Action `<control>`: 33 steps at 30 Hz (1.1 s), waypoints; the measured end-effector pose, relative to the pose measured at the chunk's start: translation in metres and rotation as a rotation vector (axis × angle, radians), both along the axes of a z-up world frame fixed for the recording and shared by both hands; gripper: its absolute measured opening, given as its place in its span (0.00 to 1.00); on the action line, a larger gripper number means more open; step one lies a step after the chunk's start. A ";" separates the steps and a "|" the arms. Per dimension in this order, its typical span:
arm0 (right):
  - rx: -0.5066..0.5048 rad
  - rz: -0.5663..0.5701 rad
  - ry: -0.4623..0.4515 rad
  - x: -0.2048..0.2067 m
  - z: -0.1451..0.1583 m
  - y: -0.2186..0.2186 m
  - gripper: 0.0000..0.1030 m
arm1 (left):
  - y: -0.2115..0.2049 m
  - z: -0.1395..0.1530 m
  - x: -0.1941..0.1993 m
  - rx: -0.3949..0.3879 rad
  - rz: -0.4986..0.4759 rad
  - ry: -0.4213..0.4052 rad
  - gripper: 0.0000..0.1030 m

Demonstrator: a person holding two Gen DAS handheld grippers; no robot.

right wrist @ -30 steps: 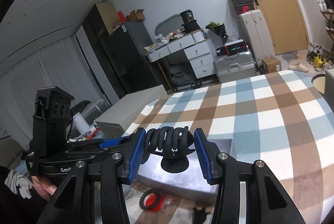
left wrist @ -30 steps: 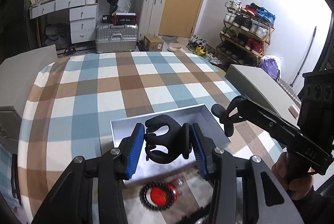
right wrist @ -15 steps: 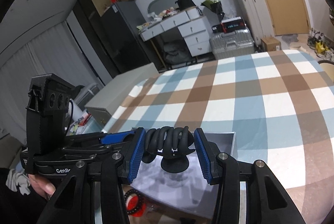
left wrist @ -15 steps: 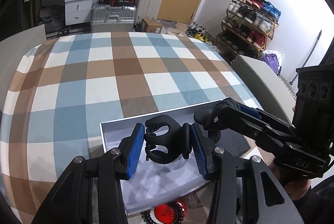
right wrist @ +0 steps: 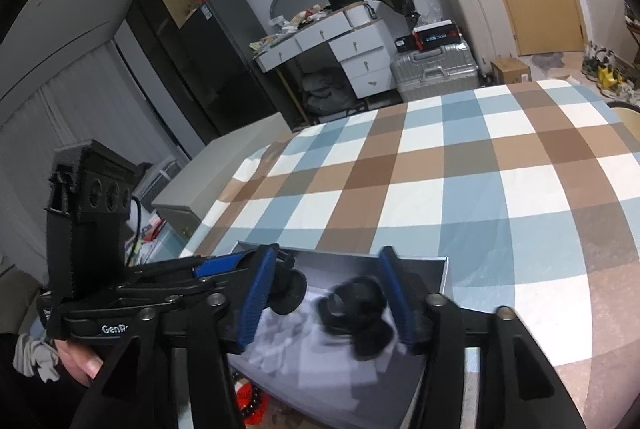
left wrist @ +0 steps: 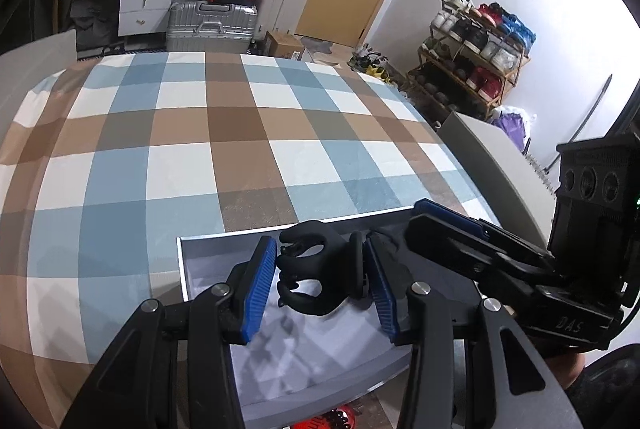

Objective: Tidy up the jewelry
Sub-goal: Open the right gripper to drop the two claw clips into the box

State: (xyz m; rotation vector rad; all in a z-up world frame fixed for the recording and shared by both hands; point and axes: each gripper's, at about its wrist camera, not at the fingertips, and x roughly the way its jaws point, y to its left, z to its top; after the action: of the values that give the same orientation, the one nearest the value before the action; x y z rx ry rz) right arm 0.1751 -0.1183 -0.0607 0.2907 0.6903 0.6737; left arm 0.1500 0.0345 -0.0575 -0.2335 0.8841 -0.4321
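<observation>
Left gripper (left wrist: 322,285): pinching a black hair claw (left wrist: 316,279) just above the grey tray (left wrist: 182,269).
Right gripper (right wrist: 324,303): jaws spread; second black clip (right wrist: 358,313), blurred, sits between them over the tray.
Tip: lower the left low, release gently beside the first.

Black stand (left wrist: 316,277), blue-brown checked tablecloth (left wrist: 224,133)

Right gripper (right wrist: 324,293) spread, black stand (right wrist: 356,313) (blurred), tray (right wrist: 400,265)
</observation>
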 end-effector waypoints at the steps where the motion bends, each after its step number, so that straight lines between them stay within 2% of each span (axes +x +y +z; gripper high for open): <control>1: 0.007 -0.003 -0.004 -0.001 0.001 -0.002 0.56 | 0.000 0.000 0.001 0.000 -0.001 0.003 0.39; 4: 0.015 -0.022 -0.023 -0.006 0.007 -0.007 0.57 | 0.001 0.001 -0.002 0.010 0.004 0.005 0.41; 5: 0.024 -0.031 -0.031 -0.010 0.009 -0.011 0.61 | 0.001 0.002 -0.004 0.011 0.003 0.002 0.42; 7: 0.031 -0.041 -0.044 -0.015 0.013 -0.015 0.65 | 0.001 0.005 -0.006 0.024 0.008 -0.010 0.53; 8: 0.031 -0.048 -0.049 -0.016 0.015 -0.017 0.67 | 0.001 0.007 -0.008 0.033 0.012 -0.020 0.54; 13: 0.034 -0.068 -0.074 -0.031 0.024 -0.025 0.73 | 0.002 0.016 -0.018 0.056 0.035 -0.047 0.54; 15: 0.033 -0.067 -0.087 -0.038 0.028 -0.026 0.84 | 0.002 0.019 -0.025 0.068 0.044 -0.059 0.54; 16: 0.033 -0.064 -0.097 -0.042 0.030 -0.026 0.86 | 0.002 0.020 -0.027 0.076 0.049 -0.065 0.54; 20: 0.034 -0.061 -0.114 -0.055 0.035 -0.029 0.90 | 0.001 0.024 -0.040 0.112 0.067 -0.092 0.55; 24: 0.030 -0.067 -0.122 -0.067 0.037 -0.029 0.98 | 0.000 0.027 -0.054 0.121 0.080 -0.113 0.55; 27: 0.030 -0.073 -0.130 -0.076 0.040 -0.030 1.00 | -0.003 0.029 -0.061 0.131 0.087 -0.127 0.55; 28: 0.032 -0.073 -0.137 -0.081 0.041 -0.030 1.00 | -0.004 0.031 -0.064 0.139 0.092 -0.133 0.58; 29: 0.032 -0.074 -0.144 -0.084 0.041 -0.031 1.00 | -0.005 0.032 -0.066 0.153 0.103 -0.143 0.66; 31: 0.031 -0.077 -0.160 -0.091 0.043 -0.031 1.00 | -0.005 0.035 -0.072 0.163 0.119 -0.163 0.72; 33: 0.025 -0.078 -0.172 -0.098 0.043 -0.030 1.00 | -0.005 0.038 -0.078 0.163 0.127 -0.181 0.72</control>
State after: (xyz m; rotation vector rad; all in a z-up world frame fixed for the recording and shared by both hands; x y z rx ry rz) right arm 0.0773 -0.1488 -0.0174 0.2775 0.5038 0.6248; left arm 0.0724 0.0290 -0.0191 -0.0977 0.7181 -0.2571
